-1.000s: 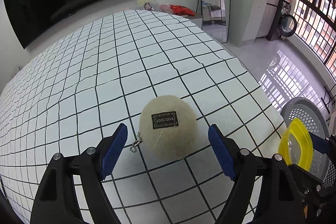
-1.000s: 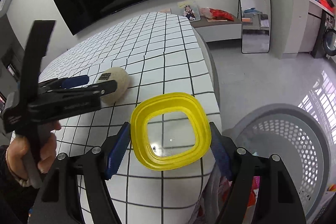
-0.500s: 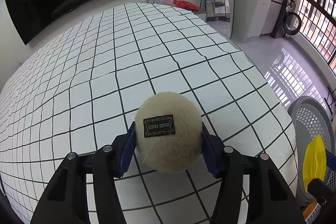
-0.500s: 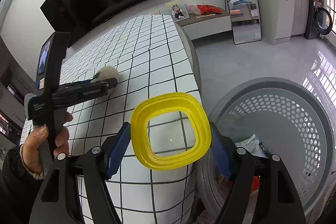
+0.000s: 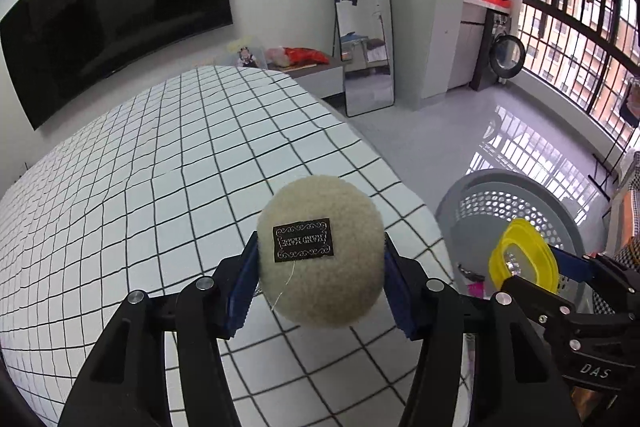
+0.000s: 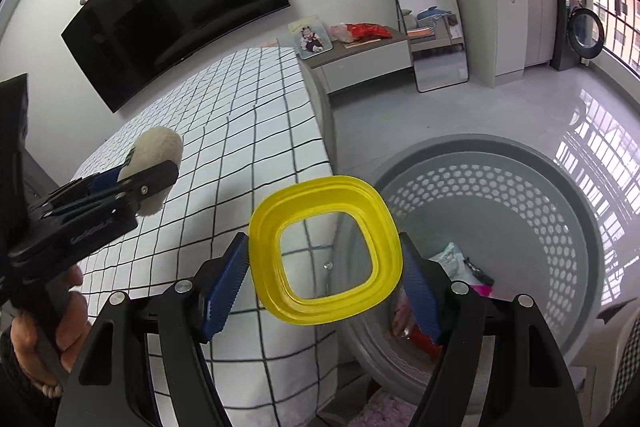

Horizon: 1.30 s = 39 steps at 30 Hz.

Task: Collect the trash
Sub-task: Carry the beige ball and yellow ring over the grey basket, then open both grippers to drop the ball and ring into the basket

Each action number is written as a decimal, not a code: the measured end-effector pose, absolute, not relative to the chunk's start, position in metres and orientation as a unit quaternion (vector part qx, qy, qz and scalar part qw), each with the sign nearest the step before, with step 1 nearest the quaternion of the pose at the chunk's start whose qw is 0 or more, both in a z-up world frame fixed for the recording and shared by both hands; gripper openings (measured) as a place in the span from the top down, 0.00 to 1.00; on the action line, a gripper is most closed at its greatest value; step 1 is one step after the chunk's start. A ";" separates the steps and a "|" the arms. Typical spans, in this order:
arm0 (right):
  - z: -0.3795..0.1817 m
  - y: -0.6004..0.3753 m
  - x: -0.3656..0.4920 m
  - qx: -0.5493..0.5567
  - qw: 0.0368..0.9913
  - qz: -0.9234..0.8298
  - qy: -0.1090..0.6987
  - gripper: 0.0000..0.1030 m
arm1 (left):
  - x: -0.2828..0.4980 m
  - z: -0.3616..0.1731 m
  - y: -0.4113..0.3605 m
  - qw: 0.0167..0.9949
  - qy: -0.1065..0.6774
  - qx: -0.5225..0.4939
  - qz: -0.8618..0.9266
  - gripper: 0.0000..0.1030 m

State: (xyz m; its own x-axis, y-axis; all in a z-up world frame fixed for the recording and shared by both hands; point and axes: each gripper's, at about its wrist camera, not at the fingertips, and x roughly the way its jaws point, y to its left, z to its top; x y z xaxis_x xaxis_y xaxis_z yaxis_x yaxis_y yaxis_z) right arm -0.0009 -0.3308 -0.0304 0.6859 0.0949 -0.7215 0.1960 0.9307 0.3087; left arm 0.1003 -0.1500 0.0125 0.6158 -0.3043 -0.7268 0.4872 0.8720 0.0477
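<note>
A bright room with a glossy grey floor holds a bed (image 5: 168, 163) covered in white cloth with a black grid, a dark TV (image 5: 108, 27) on the wall behind it and a tall mirror (image 5: 360, 11) leaning beside a low cabinet. In the left wrist view, the left hand-held gripper (image 5: 320, 263) pinches a cream wool ball (image 5: 320, 251) between its blue pads, one pad pressed to each side; the ball is lifted above the bed's near corner, and a small black label faces the camera. To the right, a grey perforated basket (image 5: 516, 195) stands on the floor just beside the bed, and the yellow lid (image 5: 522, 255) shows edge-on over it, clamped in the other tool. In the right wrist view, the right hand-held gripper (image 6: 324, 267) pinches that yellow lid (image 6: 324, 251), a rounded square frame with a clear centre, with a blue pad at each side edge. The lid hangs over the gap between the bed (image 6: 240, 131) edge and the basket (image 6: 500, 187) rim. Bits of trash lie at the basket's bottom, including a pale wrapper and something pink. At left, the ball (image 6: 156, 163) appears in the left tool, held above the bed by a bare hand (image 6: 60, 319).
</note>
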 end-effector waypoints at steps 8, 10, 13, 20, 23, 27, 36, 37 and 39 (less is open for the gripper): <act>-0.031 -0.372 -0.036 0.195 0.902 -0.078 0.378 0.32 | 0.061 0.006 -0.195 0.875 0.380 0.130 -0.270 0.47; -0.035 -0.385 -0.043 0.198 0.900 -0.092 0.378 0.32 | 0.055 0.002 -0.209 0.871 0.384 0.130 -0.279 0.47; -0.045 -0.402 -0.050 0.202 0.895 -0.108 0.382 0.32 | 0.051 -0.005 -0.227 0.865 0.389 0.135 -0.287 0.47; -0.064 -0.431 -0.058 0.222 0.889 -0.125 0.381 0.31 | 0.047 -0.017 -0.270 0.854 0.391 0.159 -0.303 0.46; -0.069 -0.442 -0.060 0.231 0.886 -0.129 0.381 0.31 | 0.049 -0.020 -0.285 0.853 0.389 0.166 -0.305 0.46; -0.070 -0.453 -0.065 0.234 0.887 -0.136 0.374 0.31 | 0.051 -0.024 -0.299 0.850 0.392 0.170 -0.309 0.44; -0.066 -0.456 -0.073 0.223 0.893 -0.131 0.367 0.23 | 0.043 -0.026 -0.301 0.854 0.394 0.164 -0.298 0.27; -0.066 -0.456 -0.074 0.221 0.894 -0.133 0.367 0.23 | 0.042 -0.026 -0.301 0.854 0.395 0.163 -0.296 0.27; -0.066 -0.455 -0.076 0.223 0.893 -0.134 0.367 0.23 | 0.041 -0.027 -0.298 0.855 0.397 0.161 -0.292 0.27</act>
State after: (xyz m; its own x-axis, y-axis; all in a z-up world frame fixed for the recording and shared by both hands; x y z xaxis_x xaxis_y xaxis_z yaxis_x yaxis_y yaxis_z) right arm -0.0759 -0.4553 -0.0661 0.6953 -0.0761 -0.7147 0.4025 0.8651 0.2994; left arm 0.0414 -0.2979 -0.0275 0.5150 -0.3720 -0.7723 0.6268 0.7780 0.0431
